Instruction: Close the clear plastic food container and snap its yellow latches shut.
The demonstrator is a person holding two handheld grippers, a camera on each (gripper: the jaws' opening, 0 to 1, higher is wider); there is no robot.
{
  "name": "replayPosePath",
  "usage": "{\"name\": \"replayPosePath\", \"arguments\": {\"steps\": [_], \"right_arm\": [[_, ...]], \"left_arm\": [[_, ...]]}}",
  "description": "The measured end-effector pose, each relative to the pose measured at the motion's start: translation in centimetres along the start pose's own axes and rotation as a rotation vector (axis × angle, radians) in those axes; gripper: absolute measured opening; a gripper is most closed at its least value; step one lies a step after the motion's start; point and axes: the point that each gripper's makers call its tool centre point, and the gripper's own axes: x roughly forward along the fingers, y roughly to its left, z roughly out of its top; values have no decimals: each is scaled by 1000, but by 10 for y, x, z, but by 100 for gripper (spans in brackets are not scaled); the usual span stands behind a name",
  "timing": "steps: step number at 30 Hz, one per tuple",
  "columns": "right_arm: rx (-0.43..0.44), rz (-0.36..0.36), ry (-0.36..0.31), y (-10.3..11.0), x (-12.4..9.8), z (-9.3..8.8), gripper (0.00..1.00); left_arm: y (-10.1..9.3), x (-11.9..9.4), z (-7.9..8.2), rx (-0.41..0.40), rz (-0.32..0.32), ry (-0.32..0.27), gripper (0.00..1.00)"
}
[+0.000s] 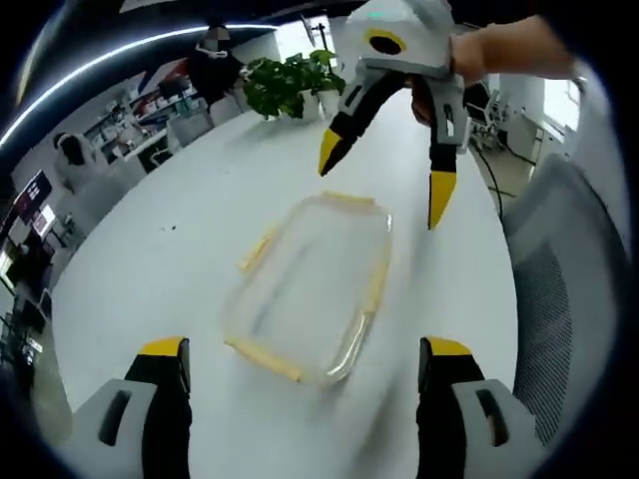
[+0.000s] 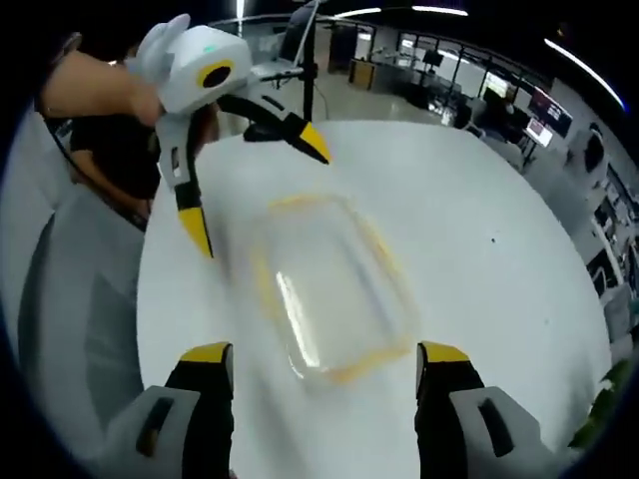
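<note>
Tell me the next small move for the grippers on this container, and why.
Probably lower the right gripper toward the far yellow latch. Both grippers are open and above the white table, neither touching the clear container, whose lid looks seated, though blur hides the latch state.

White round table (image 1: 200,249), potted plant (image 1: 290,85) at edge, grey chair (image 1: 569,289), office desks behind.

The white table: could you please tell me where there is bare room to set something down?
The white table is bare between the container and the potted plant, and along its left side. In the right gripper view, bare top lies right of the container. It is crowded over the container, where the open right gripper and left gripper hover.
</note>
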Motion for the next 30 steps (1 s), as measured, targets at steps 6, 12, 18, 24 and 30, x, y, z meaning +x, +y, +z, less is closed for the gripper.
{"name": "replayPosePath", "arguments": {"steps": [6,12,18,24,30], "right_arm": [[74,-19,-56,7,-7,-2,75],[141,-50,-144,14,-16,-3,75],[154,-82,-179,20,-23,-9,79],[168,-94,-186,24,-28,-17,81],[182,-107,-195,32,-35,-28,82]], "left_arm": [[-4,-10,-3,-69,16,-47,96],[-9,-19,-6,-129,26,-101,96],[-13,-29,-14,-179,45,-133,96],[-19,-40,-22,-222,60,-149,97],[-26,-53,-33,-260,77,-164,97]]}}
